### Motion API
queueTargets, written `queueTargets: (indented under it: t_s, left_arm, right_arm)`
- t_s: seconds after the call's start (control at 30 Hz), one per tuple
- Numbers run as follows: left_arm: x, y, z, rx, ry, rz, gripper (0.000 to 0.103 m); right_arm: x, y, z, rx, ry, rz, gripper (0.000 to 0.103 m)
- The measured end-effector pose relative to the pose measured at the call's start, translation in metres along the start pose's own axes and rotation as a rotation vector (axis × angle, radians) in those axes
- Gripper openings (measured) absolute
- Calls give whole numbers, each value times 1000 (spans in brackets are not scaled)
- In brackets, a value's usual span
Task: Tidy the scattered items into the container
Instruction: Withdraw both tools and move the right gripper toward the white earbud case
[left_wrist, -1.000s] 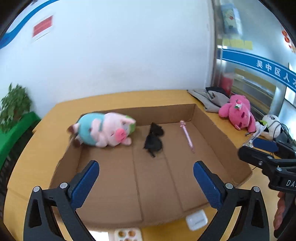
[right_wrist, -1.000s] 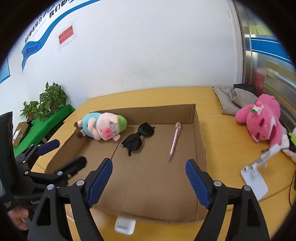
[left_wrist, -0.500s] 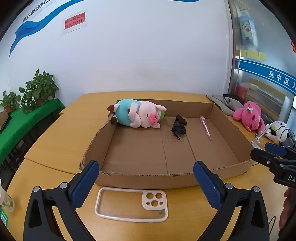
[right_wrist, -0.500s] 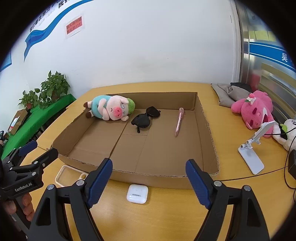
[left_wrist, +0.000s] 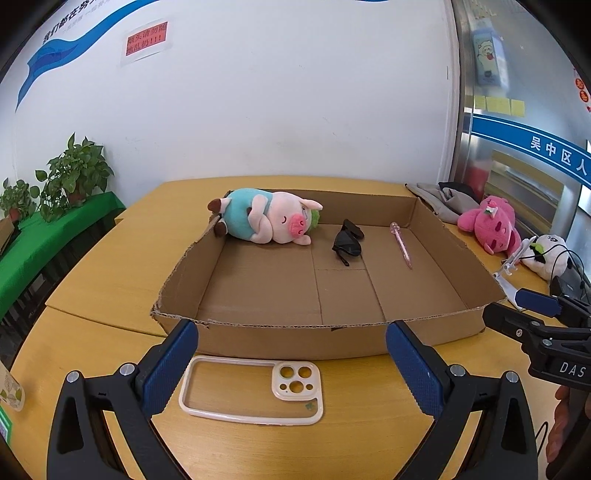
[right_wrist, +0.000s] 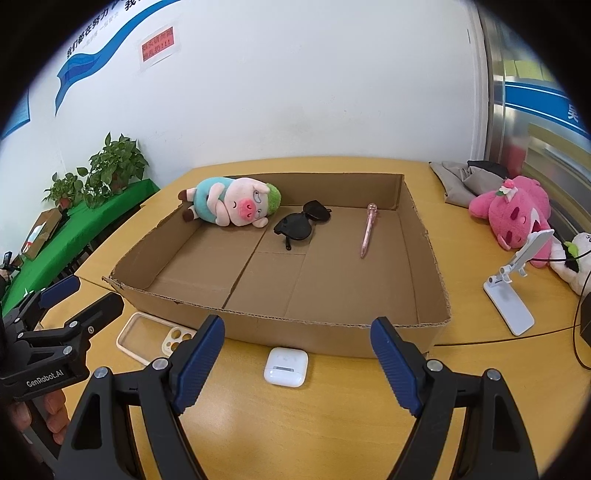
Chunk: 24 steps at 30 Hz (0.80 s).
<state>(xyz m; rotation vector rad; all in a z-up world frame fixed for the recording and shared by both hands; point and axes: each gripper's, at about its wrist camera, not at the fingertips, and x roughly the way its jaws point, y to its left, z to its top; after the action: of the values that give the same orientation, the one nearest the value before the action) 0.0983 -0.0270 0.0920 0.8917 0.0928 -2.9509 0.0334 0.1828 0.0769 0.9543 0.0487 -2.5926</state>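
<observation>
A shallow cardboard box (left_wrist: 280, 334) (right_wrist: 332, 338) lies on the wooden table. Inside it, along the far wall, are a plush pig (left_wrist: 266, 221) (right_wrist: 231, 205), black sunglasses (left_wrist: 347, 242) (right_wrist: 301, 223) and a pink pen (left_wrist: 402, 249) (right_wrist: 368, 229). A clear phone case (left_wrist: 255, 391) (right_wrist: 151, 338) lies on the table in front of the box, between the open jaws of my left gripper (left_wrist: 291, 367). A white earbud case (right_wrist: 285, 366) sits in front of the box, between the open jaws of my right gripper (right_wrist: 297, 363). Neither gripper touches anything.
A pink plush toy (left_wrist: 489, 225) (right_wrist: 517, 214), a white plush toy (left_wrist: 546, 254), a white phone stand (right_wrist: 511, 295) and grey cloth (right_wrist: 461, 181) sit right of the box. Potted plants (left_wrist: 74, 173) stand on a green surface at the left. A hand (right_wrist: 48, 417) holds the left gripper.
Both grippers have drawn back from over the box and sunk a little toward the table in front of it. The phone case and earbud case have come into view between the jaws.
</observation>
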Motion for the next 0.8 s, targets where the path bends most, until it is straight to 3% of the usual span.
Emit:
queueTargets:
  t_s: [0.43, 0.63, 0.8]
  left_arm:
    - [5, -1, -12, -2, 57, -33, 103]
    - [17, 0, -22, -31, 115, -96, 103]
    - [19, -1, -29, -17, 144, -105, 103]
  right_arm:
    - [14, -10, -18, 32, 49, 31, 81]
    - [45, -14, -40, 15, 169, 49, 81]
    - [79, -8, -53, 17, 252, 91, 81]
